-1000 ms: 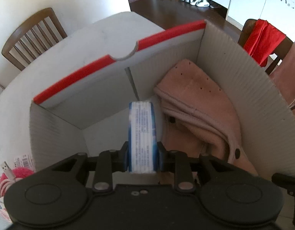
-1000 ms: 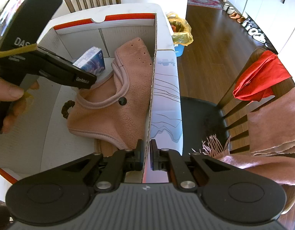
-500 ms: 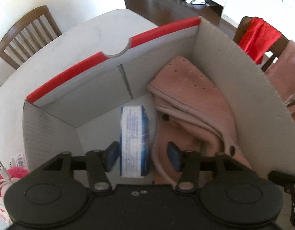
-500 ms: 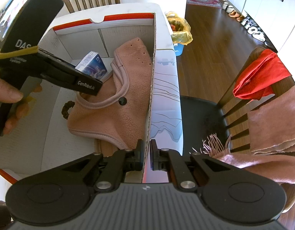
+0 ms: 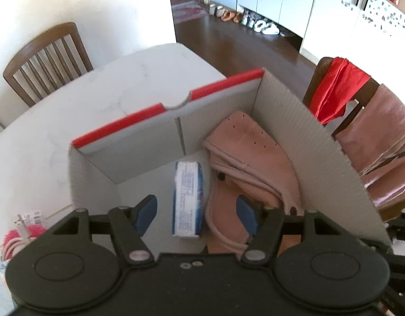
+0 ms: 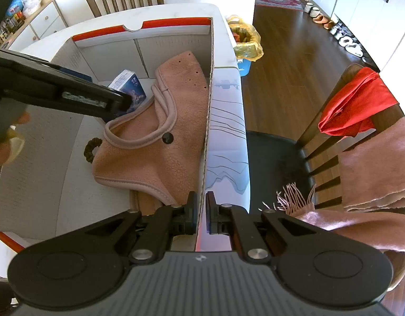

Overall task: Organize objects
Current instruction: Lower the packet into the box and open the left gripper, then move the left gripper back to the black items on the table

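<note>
— Two things lie in the cardboard box besides a dark hair tie: a small blue-and-white packet and a pink fleece garment. Where is the packet?

— On the box floor near the far wall, just beside the fleece. The left gripper hangs above it with its jaws opening, pads clear of the packet on both sides.

— And the right gripper?

— Clamped together on the box's right wall, near the near corner.

— How would the packet handle?

— Probably light and a little squashy, so a hold across its narrow sides suits it. The fleece looks soft and floppy, best pinched at a folded edge. The box wall is thin corrugated card and would likely bend.

— What is around the box?

— A pale marble-look table carries it. Wooden chairs stand beyond and right of the box, one draped in red cloth; dark wood flooring lies beyond.
</note>
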